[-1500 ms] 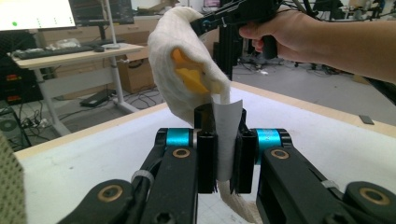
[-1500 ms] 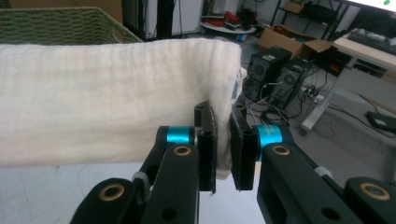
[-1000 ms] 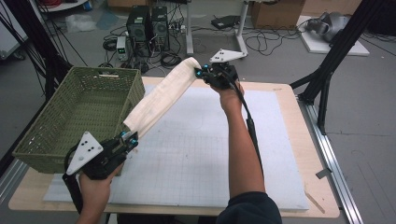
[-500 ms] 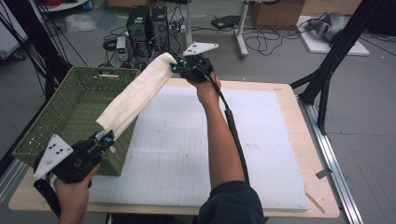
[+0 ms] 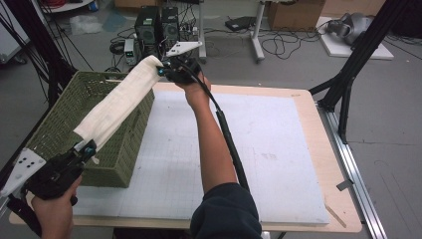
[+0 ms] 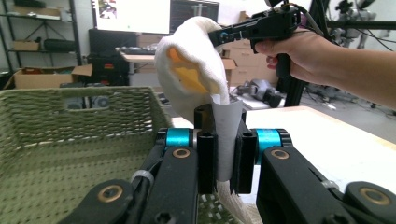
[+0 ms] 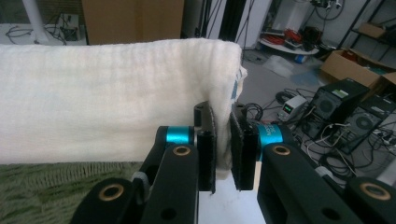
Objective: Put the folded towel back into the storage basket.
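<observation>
Hanging taut between 2 closed claws, the cream towel runs lengthwise above the green basket's right wall, left gripper pinching its near end, right gripper its far end, probably headed down and leftward into it.

A wooden counter carries a pale gridded mat — beyond it, grey floor strewn with cables. Black computer towers stand at upper left of the high view, cardboard boxes at top, black metal frame legs at right.
</observation>
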Demonstrator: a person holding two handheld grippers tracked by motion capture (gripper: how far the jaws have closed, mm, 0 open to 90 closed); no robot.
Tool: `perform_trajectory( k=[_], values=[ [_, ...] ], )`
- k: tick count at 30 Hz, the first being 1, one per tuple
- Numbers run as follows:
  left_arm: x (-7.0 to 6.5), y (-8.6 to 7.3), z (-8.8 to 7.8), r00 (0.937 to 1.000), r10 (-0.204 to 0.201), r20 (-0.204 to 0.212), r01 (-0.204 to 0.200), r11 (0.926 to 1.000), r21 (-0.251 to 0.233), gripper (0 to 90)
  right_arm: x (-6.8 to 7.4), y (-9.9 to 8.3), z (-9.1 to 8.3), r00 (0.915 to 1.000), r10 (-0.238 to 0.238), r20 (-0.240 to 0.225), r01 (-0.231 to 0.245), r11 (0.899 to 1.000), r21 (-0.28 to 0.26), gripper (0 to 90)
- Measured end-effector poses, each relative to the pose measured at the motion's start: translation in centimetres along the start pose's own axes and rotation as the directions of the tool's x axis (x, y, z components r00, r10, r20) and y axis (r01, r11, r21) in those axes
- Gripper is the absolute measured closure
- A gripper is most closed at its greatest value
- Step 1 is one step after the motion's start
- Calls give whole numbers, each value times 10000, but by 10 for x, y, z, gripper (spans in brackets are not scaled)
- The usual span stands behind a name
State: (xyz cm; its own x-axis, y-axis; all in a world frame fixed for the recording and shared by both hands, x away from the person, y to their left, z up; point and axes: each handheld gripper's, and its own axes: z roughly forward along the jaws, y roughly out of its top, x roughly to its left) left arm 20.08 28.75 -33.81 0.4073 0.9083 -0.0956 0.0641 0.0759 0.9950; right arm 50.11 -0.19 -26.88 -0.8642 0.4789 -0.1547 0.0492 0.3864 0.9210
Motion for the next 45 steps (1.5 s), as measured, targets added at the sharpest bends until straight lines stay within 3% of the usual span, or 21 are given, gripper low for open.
perform_trajectory(
  k=[15, 25, 27, 29, 31, 35, 40, 45],
  values=[
    [25, -1, -21, 9963, -114, -857, 125, 9999, 114, 833, 20, 13, 57, 9985, -36, -548, 40, 10000, 79, 827],
    [45, -4, -32, 9886, -523, -1409, 584, 9975, 396, 822, 37, 24, 91, 9977, -129, -670, 141, 9997, 174, 821],
    [50, -4, -33, 9842, -780, -1588, 869, 9949, 503, 751, 41, 24, 98, 9982, -95, -592, 107, 9997, 211, 774],
    [56, -3, -35, 9748, -1208, -1873, 1336, 9894, 569, 542, 43, 24, 102, 9991, 285, -307, -276, 9992, 297, 640],
    [60, -2, -40, 9679, -1323, -2138, 1430, 9891, 350, 432, 42, 23, 104, 9982, 520, -302, -511, 9983, 281, 621],
    [60, 4, -45, 9663, -1264, -2243, 1309, 9914, 55, 401, 39, 23, 97, 9983, 484, -338, -470, 9980, 416, 615],
    [55, 4, -38, 9740, -1417, -1766, 1460, 9892, 115, 361, 30, 24, 78, 9975, 642, -280, -632, 9974, 353, 560],
    [44, 8, -29, 9868, -1142, -1151, 1200, 9918, 443, 332, 24, 27, 55, 9967, 735, -344, -723, 9968, 341, 489]
  ],
)
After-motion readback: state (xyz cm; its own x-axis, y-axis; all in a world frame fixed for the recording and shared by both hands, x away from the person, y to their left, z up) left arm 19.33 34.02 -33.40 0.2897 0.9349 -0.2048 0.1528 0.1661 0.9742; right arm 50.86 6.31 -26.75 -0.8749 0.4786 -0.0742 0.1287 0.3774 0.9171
